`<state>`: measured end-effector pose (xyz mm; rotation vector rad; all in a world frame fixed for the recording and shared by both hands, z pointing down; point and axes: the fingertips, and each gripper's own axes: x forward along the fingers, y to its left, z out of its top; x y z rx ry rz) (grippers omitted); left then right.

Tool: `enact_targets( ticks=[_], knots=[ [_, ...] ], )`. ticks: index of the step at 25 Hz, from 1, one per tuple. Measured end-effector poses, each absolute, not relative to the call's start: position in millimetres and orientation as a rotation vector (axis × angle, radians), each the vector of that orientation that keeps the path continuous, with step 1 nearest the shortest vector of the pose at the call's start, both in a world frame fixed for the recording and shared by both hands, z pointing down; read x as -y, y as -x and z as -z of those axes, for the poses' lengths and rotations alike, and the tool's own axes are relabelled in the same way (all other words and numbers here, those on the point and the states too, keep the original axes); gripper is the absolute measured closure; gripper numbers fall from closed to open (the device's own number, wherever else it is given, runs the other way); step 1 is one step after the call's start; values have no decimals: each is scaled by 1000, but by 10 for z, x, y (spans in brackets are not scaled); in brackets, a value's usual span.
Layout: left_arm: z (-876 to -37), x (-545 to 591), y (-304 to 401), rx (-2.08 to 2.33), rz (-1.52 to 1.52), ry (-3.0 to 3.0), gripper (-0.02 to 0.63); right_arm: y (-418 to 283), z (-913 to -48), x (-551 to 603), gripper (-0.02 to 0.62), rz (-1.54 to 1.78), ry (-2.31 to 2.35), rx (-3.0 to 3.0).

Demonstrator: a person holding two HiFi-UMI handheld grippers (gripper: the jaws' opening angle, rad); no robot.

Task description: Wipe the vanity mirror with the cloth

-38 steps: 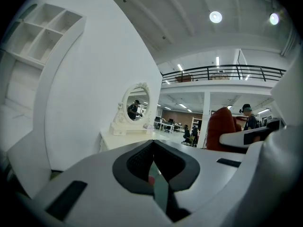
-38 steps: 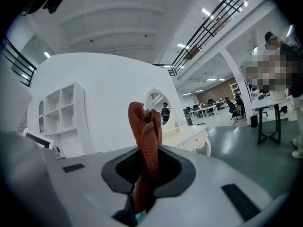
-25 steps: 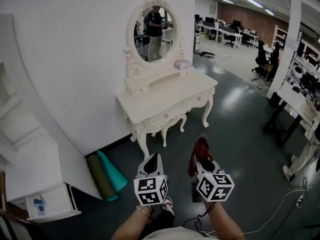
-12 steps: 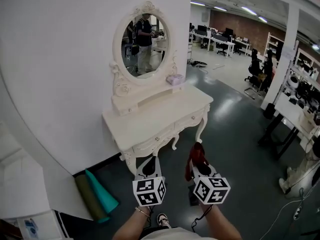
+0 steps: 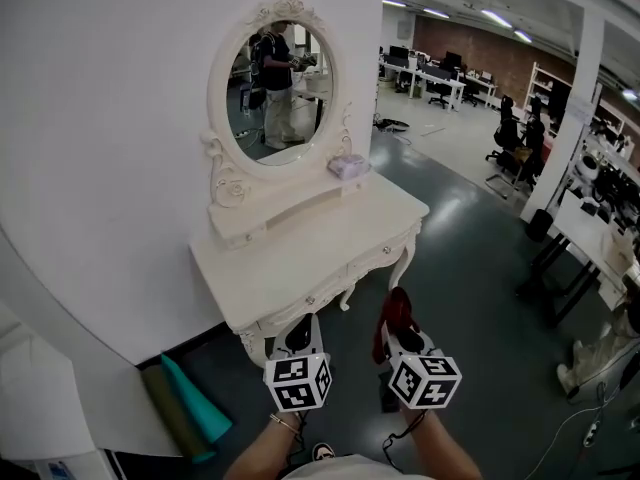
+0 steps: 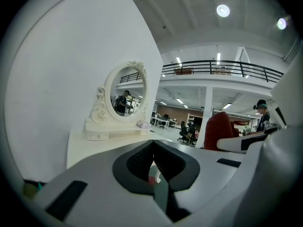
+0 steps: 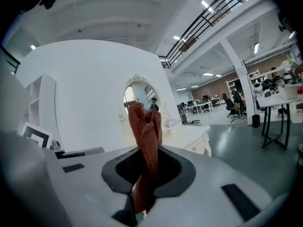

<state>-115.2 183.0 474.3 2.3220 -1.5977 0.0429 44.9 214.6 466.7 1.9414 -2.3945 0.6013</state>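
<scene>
The vanity mirror (image 5: 275, 93) stands upright at the back of the white surface (image 5: 300, 258), against the wall and well apart from both grippers. The red cloth (image 7: 144, 126) sticks up, pinched in the right gripper's (image 7: 147, 174) fingers. The left gripper's (image 6: 154, 167) fingers are closed on nothing. This looks like the approach: next, the cloth must be raised to the glass.

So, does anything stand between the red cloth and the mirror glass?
Nothing covers the mirror glass. Only the top of the vanity table lies between it and the cloth held in the right gripper.
</scene>
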Motion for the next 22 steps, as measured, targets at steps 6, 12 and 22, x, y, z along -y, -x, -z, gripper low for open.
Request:
enact_targets(
  ticks=[6, 12, 22],
  knots=[
    [-4887, -1589, 1280, 1615, -84, -2286, 595, -378, -4772, -1833, 535, -634, -1906, 2390],
    [-4998, -1287, 1421, 1665, -109, -2229, 595, -306, -4906, -1444, 535, -672, -1843, 2413],
    [-5053, -446, 1524, 1862, -146, -2117, 595, -151, -4899, -228, 535, -642, -1638, 2565]
  ],
)
